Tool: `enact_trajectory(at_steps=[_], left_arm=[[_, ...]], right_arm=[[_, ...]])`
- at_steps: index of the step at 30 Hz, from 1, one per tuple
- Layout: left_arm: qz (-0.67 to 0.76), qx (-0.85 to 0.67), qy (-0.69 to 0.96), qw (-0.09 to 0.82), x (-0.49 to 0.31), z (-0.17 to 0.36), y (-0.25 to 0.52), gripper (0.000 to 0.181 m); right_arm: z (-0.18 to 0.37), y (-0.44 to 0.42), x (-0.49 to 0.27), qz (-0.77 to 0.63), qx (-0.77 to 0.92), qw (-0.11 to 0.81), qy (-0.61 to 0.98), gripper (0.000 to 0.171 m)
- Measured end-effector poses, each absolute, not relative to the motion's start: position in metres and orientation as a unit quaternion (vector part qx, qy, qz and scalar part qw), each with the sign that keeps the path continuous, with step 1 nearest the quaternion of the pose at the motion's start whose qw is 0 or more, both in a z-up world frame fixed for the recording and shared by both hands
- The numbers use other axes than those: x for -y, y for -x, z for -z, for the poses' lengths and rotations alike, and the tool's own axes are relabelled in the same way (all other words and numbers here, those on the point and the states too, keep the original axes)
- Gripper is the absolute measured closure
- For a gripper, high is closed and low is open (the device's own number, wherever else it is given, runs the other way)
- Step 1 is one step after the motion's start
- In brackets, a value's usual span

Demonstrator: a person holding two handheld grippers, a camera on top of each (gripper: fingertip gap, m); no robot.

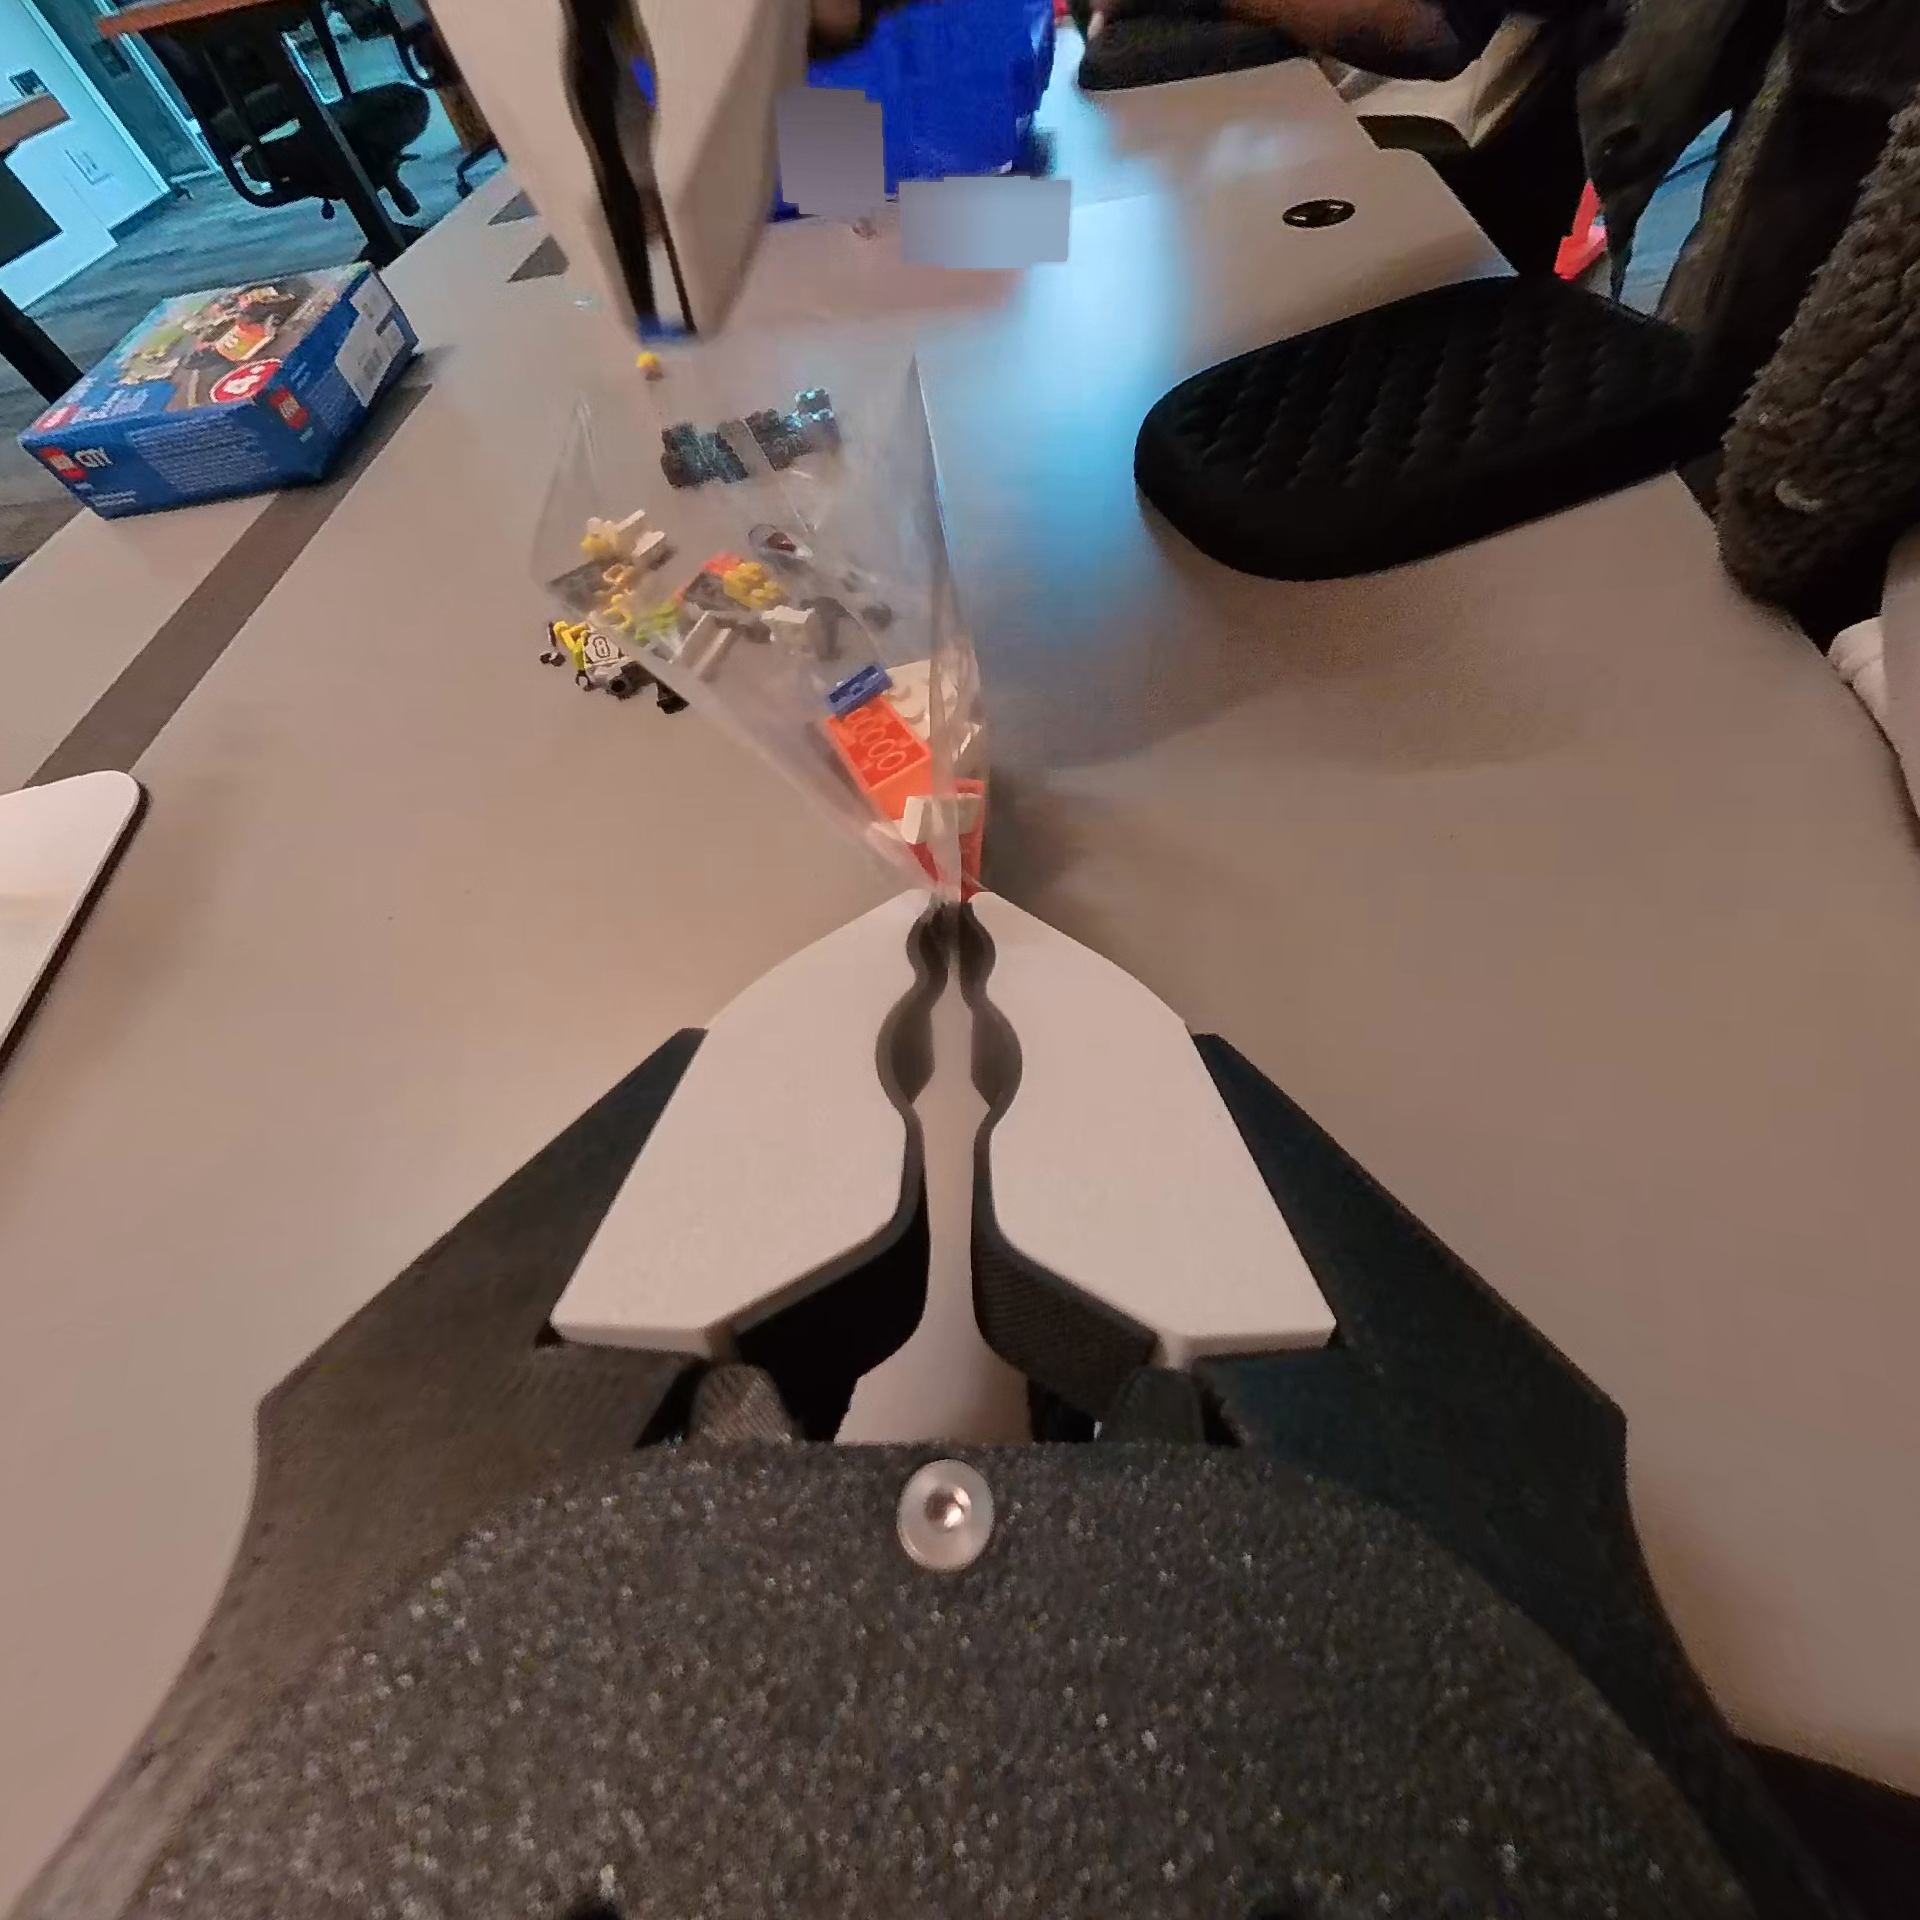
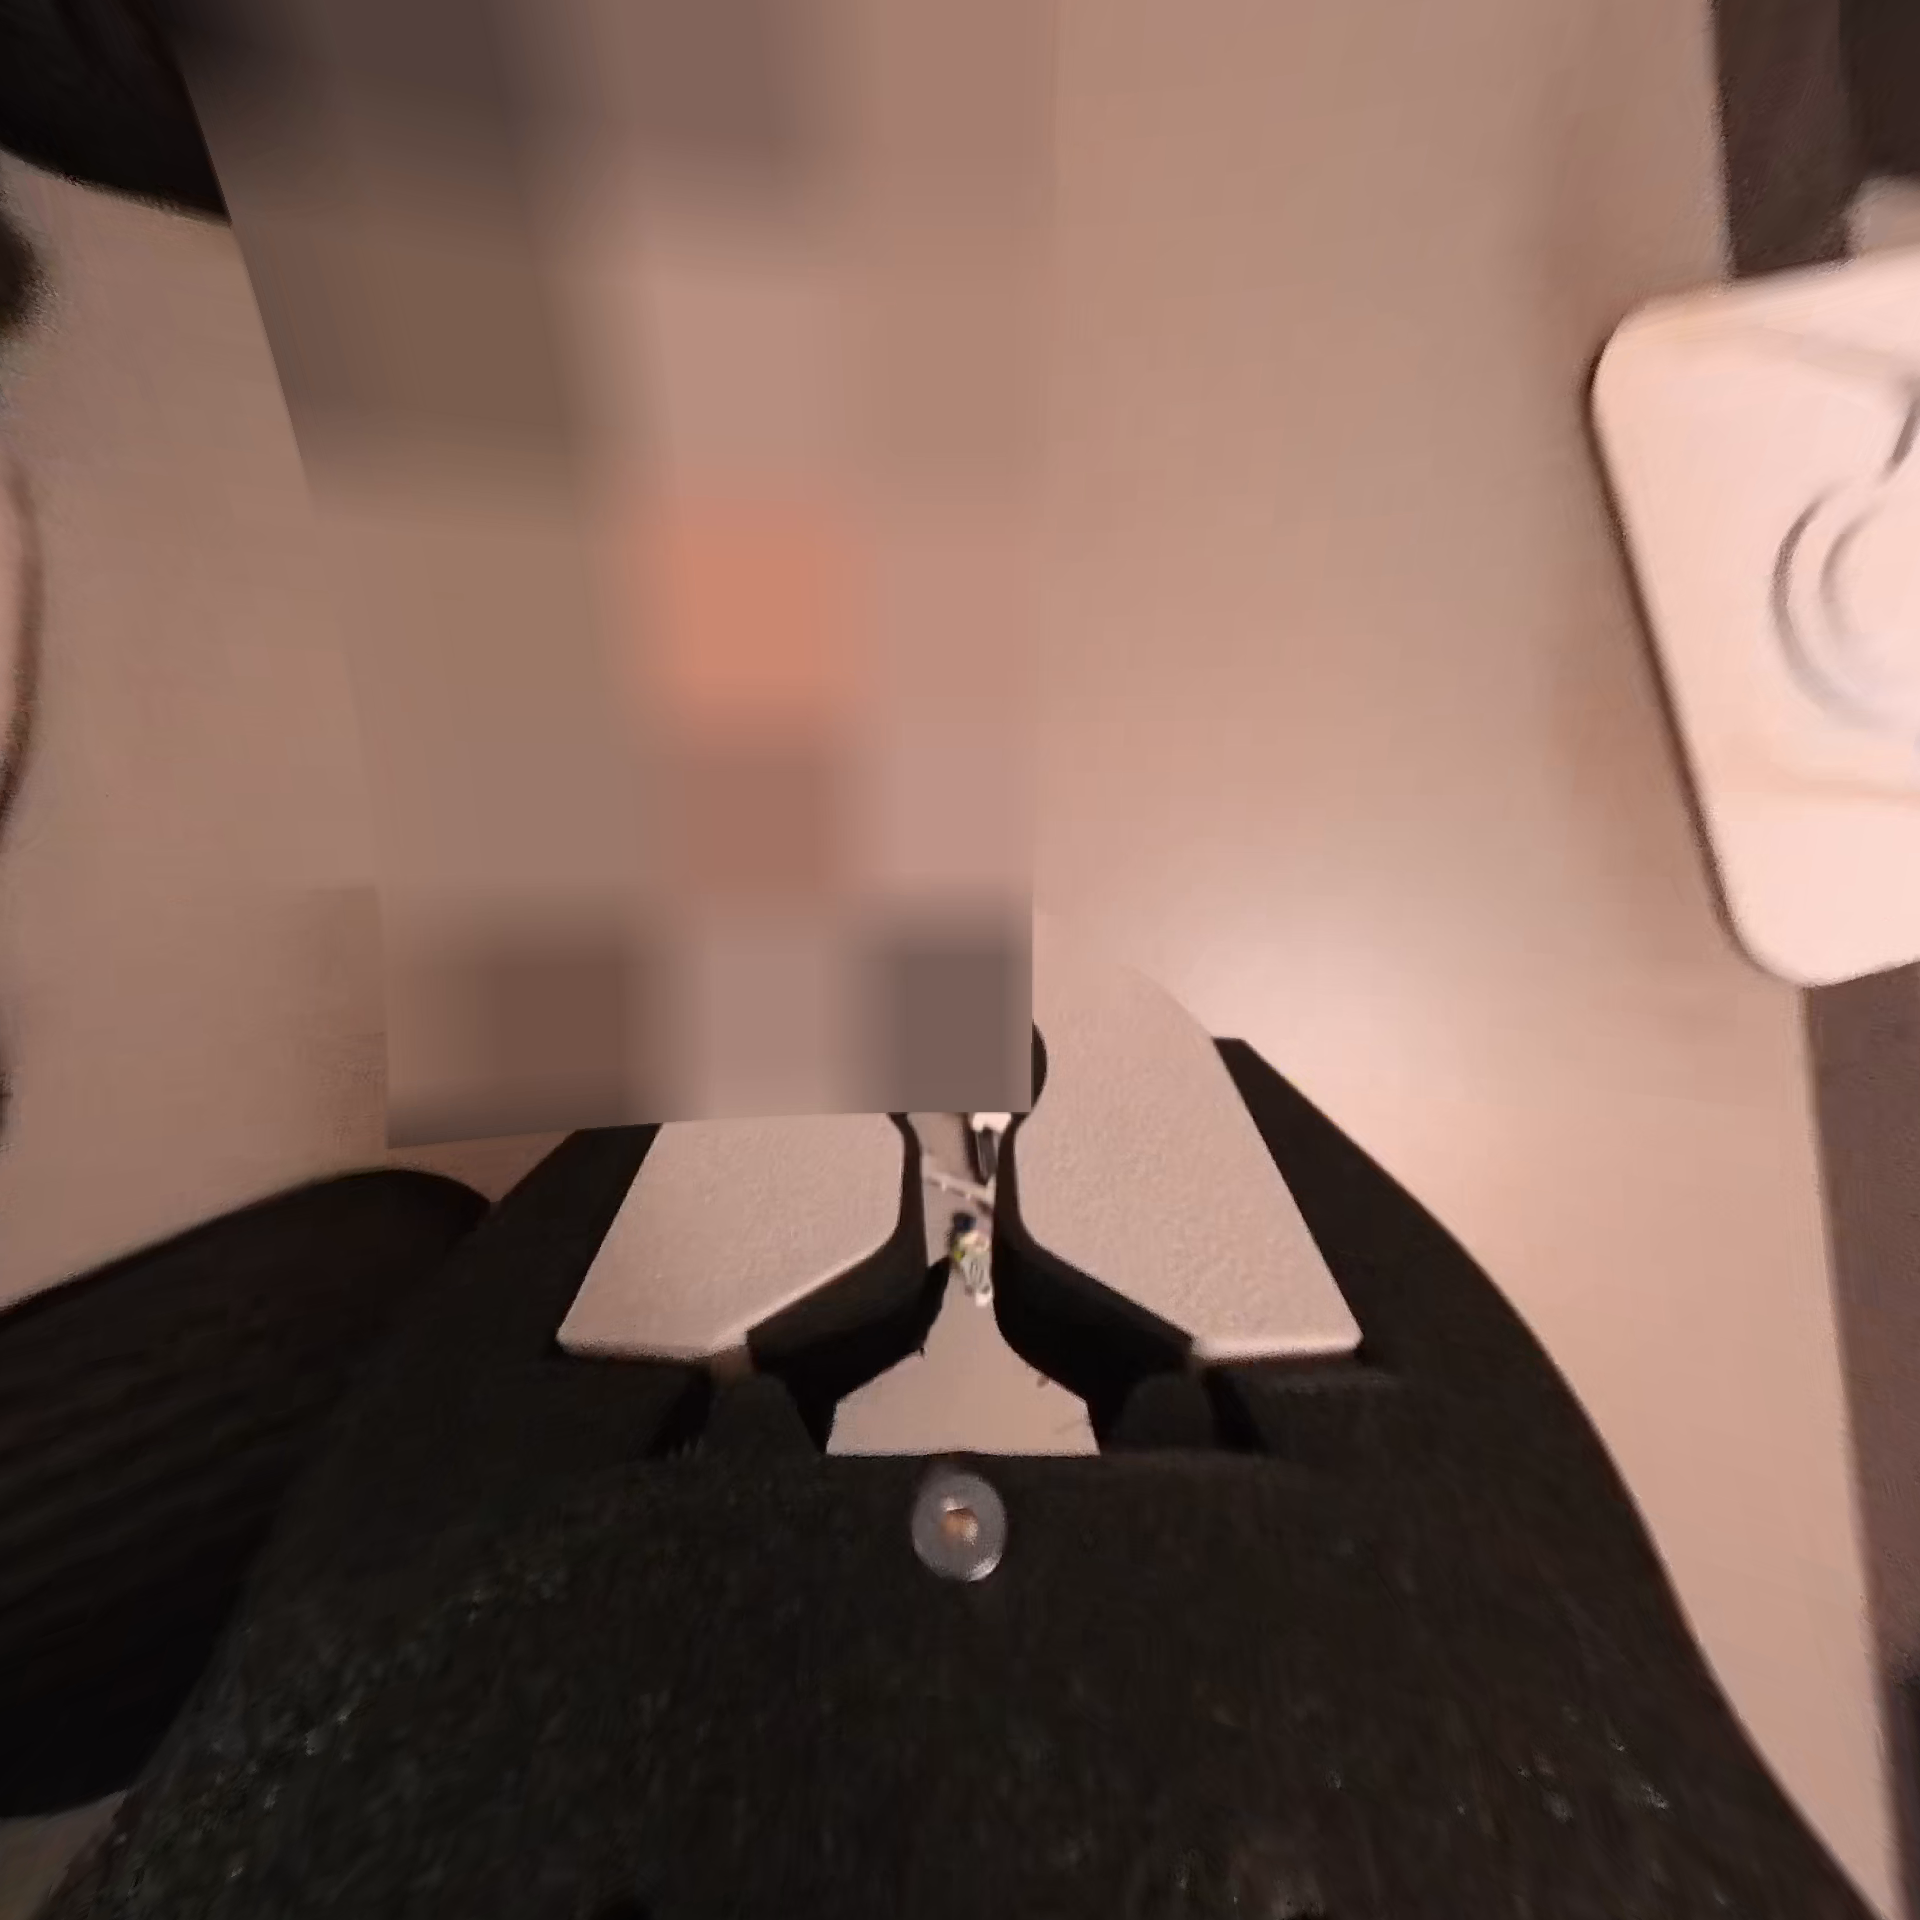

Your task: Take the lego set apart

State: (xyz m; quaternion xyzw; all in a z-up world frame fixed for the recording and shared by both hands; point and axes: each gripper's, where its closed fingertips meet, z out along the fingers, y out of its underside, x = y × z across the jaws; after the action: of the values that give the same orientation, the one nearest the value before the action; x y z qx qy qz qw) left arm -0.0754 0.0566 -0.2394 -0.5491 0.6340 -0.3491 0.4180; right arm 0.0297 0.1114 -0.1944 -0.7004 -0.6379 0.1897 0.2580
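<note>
Left edge of table (image 1: 312, 987): blue lego box (image 1: 223, 400) lies flat, well apart from the work. A white pad (image 1: 57, 883) sits at the near left edge.

Centre: clear plastic bag (image 1: 790, 582) stretched taut between the two tongs. Left tongs (image 1: 948, 906) clenched on the bag's near corner, film bunched at the tips. Right tongs (image 1: 665, 312), seen in the left wrist view, come down from above at the far end; they appear closed on a small blue piece at the bag's far edge, though motion blur leaves this uncertain. In the right wrist view a mosaic patch hides the fingertips, so I cannot tell their state from there.

Task's thing: loose lego pieces inside the bag. Orange brick (image 1: 883, 753) and white parts have slid toward the near corner; grey plates (image 1: 748, 442) sit at the far end. A small figure (image 1: 603, 655) and one yellow stud (image 1: 649, 364) lie on the table beside the bag.

Right: black mesh cushion (image 1: 1392, 426) at the right edge.

Risks, as judged:
- Film under tension may slip from either grip.
- If the bag tears suddenly, small pieces could scatter toward the table's edges.
- Weight pooled at the near corner could drag the film out of the left tongs.
</note>
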Motion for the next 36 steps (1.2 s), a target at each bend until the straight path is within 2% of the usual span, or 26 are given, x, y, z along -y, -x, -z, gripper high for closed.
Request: enact_trajectory(at_steps=[4,7,9,17,24,30,36], left_arm=[[0.347,-0.636,0.547,0.419,-0.056,0.239,0.075,0.180],[0.344,-0.637,0.546,0.422,-0.056,0.238,0.075,0.180],[0.341,-0.638,0.545,0.425,-0.056,0.238,0.075,0.180],[0.347,-0.637,0.544,0.423,-0.055,0.238,0.074,0.180],[0.349,-0.634,0.548,0.420,-0.057,0.239,0.074,0.180],[0.349,-0.633,0.548,0.420,-0.057,0.240,0.074,0.180],[0.350,-0.634,0.548,0.419,-0.057,0.240,0.074,0.180]], right_arm=[[0.157,0.003,-0.098,-0.209,0.682,0.276,0.644,0.164],[0.161,0.021,-0.093,-0.211,0.702,0.267,0.626,0.164],[0.166,0.026,-0.093,-0.215,0.702,0.268,0.624,0.154],[0.162,-0.016,-0.109,-0.256,0.626,0.304,0.671,0.151],[0.159,-0.019,-0.100,-0.301,0.601,0.330,0.663,0.151],[0.180,-0.033,-0.106,-0.263,0.609,0.305,0.683,0.151],[0.246,-0.078,-0.110,-0.163,0.619,0.207,0.740,0.150]])
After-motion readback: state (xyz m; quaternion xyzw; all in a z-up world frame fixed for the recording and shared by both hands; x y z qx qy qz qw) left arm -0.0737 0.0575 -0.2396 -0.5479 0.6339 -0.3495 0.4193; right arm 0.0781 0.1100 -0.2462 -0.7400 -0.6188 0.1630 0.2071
